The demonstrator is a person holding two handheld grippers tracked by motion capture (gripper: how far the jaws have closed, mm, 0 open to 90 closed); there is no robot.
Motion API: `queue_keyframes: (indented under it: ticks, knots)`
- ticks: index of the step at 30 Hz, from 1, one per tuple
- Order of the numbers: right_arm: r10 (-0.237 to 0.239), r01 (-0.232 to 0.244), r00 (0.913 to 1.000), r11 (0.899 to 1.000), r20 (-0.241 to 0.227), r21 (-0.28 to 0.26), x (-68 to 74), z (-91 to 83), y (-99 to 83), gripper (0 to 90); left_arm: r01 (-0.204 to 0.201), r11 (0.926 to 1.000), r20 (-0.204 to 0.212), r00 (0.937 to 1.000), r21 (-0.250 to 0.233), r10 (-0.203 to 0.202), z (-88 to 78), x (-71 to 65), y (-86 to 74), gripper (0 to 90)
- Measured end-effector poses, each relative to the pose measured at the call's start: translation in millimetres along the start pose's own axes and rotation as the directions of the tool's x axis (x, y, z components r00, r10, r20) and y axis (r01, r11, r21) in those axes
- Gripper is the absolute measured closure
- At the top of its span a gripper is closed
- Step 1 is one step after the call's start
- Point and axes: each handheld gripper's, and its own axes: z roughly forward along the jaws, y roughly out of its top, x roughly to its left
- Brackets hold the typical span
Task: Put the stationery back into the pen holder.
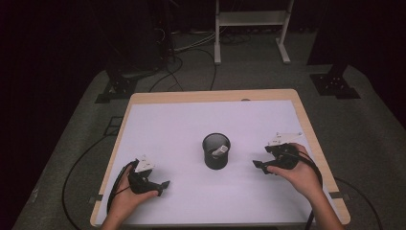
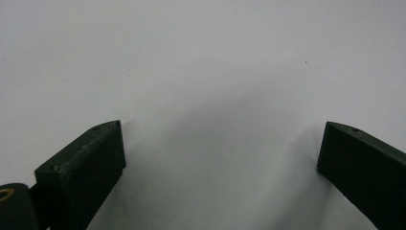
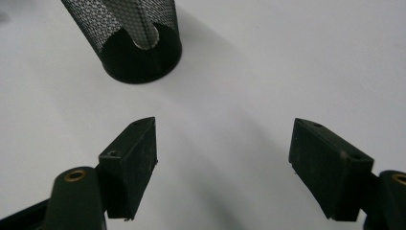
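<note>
A black mesh cup point(image 1: 216, 150) stands upright in the middle of the white table point(image 1: 182, 124), with a pale object point(image 1: 219, 151) leaning inside it. In the right gripper view the cup point(image 3: 129, 43) rises at the upper left, the pale object point(image 3: 139, 24) showing through its mesh. My right gripper point(image 1: 262, 166) rests low to the cup's right, apart from it; its jaws stand wide and empty point(image 3: 222, 143). My left gripper point(image 1: 164, 184) sits near the front left, open over bare table point(image 2: 220, 143) with nothing between its jaws.
The table's wooden rim point(image 1: 306, 120) shows around the white sheet. Beyond the far edge stand a white frame point(image 1: 251, 28), dark stands point(image 1: 335, 81) and floor cables point(image 1: 186, 52).
</note>
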Motion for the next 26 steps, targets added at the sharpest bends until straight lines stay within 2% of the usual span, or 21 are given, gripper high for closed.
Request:
queue_keyframes:
  ticks: [10, 16, 20, 24, 26]
  knots:
    - [0.051, -0.051, 0.9984, 0.999, 0.025, 0.004, -12.2, -1.9, -34.4, 22.3, -0.001, 1.0000, -0.001, 1.0000, 0.001, 0.001, 0.0, -0.4, 0.0, 1.5]
    - [0.059, -0.058, 0.9971, 0.998, 0.048, -0.007, -18.1, -2.0, -51.5, 21.0, -0.002, 1.0000, -0.002, 1.0000, 0.000, 0.002, 0.0, -0.4, 0.0, 1.5]
    - [0.068, -0.069, 0.9958, 0.998, 0.060, 0.002, -21.6, 0.9, -59.6, 19.7, -0.001, 1.0000, -0.002, 1.0000, 0.000, 0.001, 0.0, -0.4, 0.0, 1.5]
    - [0.070, -0.073, 0.9950, 0.997, 0.072, 0.033, -22.9, 7.6, -68.0, 18.5, -0.001, 1.0000, -0.002, 1.0000, 0.000, 0.001, 0.0, -0.4, 0.0, 1.5]
    - [0.063, -0.064, 0.9953, 0.998, 0.074, 0.024, -22.1, 9.2, -73.2, 17.6, -0.002, 1.0000, -0.003, 1.0000, -0.001, 0.002, 0.0, -0.4, 0.0, 1.5]
